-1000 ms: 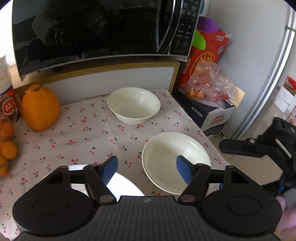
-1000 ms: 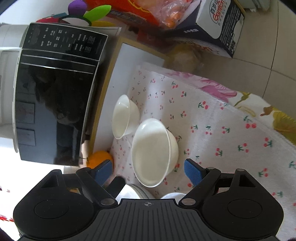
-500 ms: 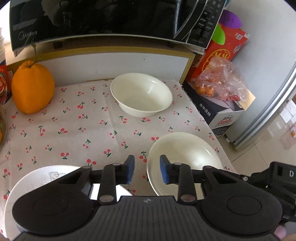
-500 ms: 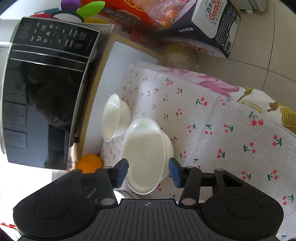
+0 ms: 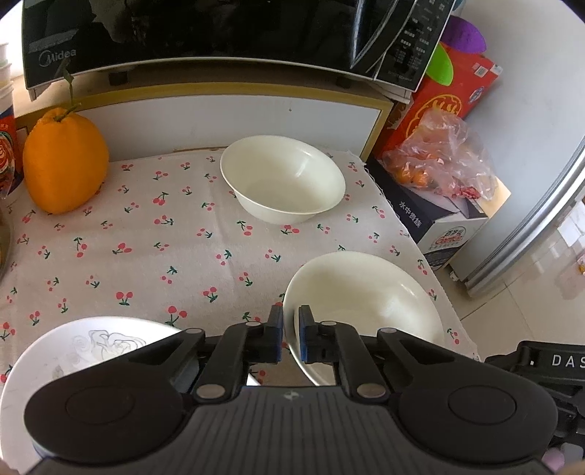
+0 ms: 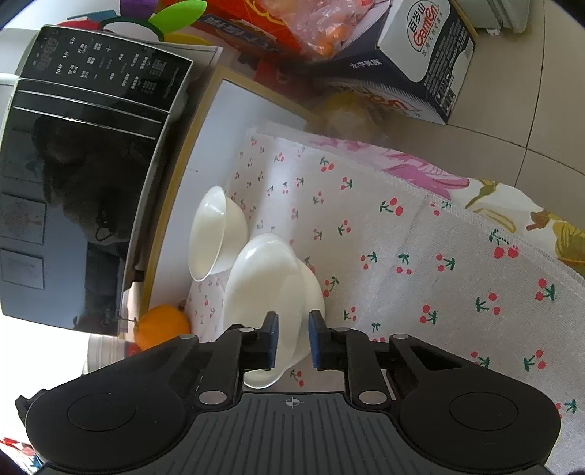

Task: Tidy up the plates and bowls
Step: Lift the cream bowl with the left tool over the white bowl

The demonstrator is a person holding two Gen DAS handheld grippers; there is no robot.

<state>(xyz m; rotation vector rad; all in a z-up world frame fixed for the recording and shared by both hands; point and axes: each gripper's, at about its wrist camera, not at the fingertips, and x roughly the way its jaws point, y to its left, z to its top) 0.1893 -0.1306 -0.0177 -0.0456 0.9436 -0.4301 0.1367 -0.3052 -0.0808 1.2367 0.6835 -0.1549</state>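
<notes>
Behind left claw [image 5: 290, 338], near bowl [image 5: 365, 310] rim hidden, perhaps gripped.

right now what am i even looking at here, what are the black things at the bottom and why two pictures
The black shapes are two handheld grasping tools, one in each of a person's hands, each with a fisheye camera looking out along its two blue-padded fingers. One picture comes from the left tool, the other from the right tool.

On the cherry-print tablecloth sit a deep white bowl, a nearer shallow bowl, a white plate with a faint flower print and a large orange citrus fruit, with a Midea microwave behind.

Both tools are at the shallow bowl's rim: the left looks shut on it, the right has its fingers on either side.
</notes>
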